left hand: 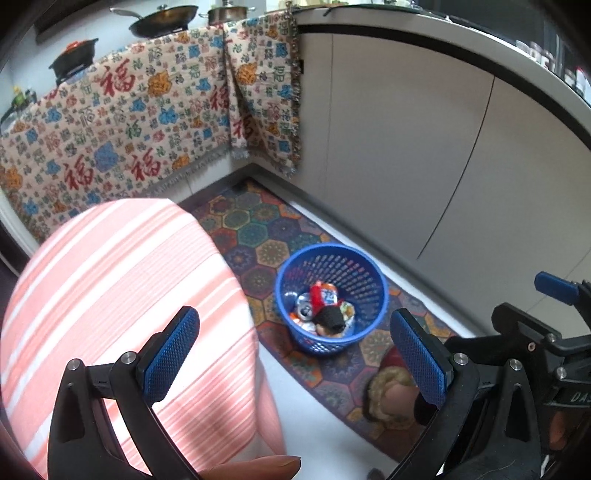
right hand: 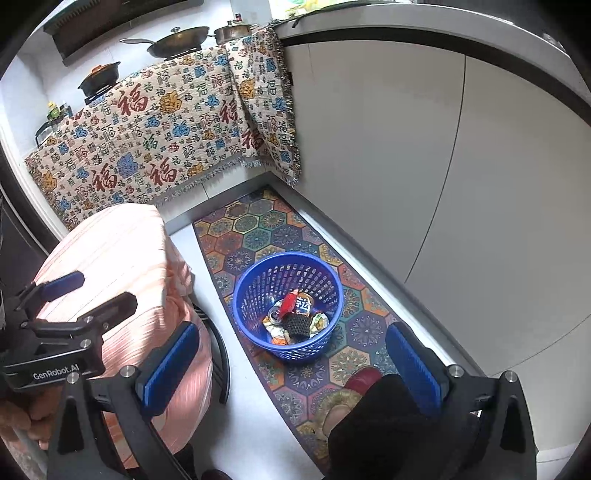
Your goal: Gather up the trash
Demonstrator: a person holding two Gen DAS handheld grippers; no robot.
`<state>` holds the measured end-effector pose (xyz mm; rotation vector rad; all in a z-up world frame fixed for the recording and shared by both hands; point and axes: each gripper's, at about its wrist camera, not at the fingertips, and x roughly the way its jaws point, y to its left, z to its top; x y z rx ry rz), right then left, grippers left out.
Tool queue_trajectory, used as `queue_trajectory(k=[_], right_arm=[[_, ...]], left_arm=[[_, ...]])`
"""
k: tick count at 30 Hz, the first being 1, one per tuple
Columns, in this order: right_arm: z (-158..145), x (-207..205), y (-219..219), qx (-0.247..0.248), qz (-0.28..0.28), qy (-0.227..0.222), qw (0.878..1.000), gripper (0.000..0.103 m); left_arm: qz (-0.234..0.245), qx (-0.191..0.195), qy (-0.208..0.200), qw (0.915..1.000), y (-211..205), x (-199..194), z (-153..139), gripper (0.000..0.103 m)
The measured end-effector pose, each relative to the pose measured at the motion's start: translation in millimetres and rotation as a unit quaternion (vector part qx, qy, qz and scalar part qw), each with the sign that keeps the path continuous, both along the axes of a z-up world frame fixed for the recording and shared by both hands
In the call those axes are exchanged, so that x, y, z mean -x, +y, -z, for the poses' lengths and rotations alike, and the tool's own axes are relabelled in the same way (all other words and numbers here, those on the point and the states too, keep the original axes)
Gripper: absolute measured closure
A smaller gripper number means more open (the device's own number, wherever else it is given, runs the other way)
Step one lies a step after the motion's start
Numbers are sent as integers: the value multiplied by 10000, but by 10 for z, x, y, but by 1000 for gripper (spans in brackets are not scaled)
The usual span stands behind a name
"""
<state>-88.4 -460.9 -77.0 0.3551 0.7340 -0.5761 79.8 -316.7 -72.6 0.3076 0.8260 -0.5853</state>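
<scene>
Blue basket (right hand: 288,306) below open right gripper (right hand: 291,365)

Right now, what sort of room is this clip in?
Most likely a home kitchen: a lidded wok and a metal pot stand on a worktop, above plain white cabinet doors. A blue basket holding crushed cans and wrappers stands on a patterned floor mat.

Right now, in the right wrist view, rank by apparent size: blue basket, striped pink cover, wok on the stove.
1. Striped pink cover, though nearness to the camera inflates it.
2. Blue basket.
3. Wok, farthest away, so it looks smallest.
</scene>
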Motion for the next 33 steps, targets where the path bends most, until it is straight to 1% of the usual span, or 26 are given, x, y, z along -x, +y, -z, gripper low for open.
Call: queue_trajectory(k=[5,16,33], right_arm=[[-1,7,42,-1,-33,21,10000,0],[-23,35,29,78,-21,45,10000,0],[2,24,-24,104,-89,111,9998,0]], left_arm=[[-71,-17,-76,9999,29,2,-30,1],[-158,-43,-44,9999,11,-6,-9,1],[-162,-52,6,9999,15,-12,12,1]])
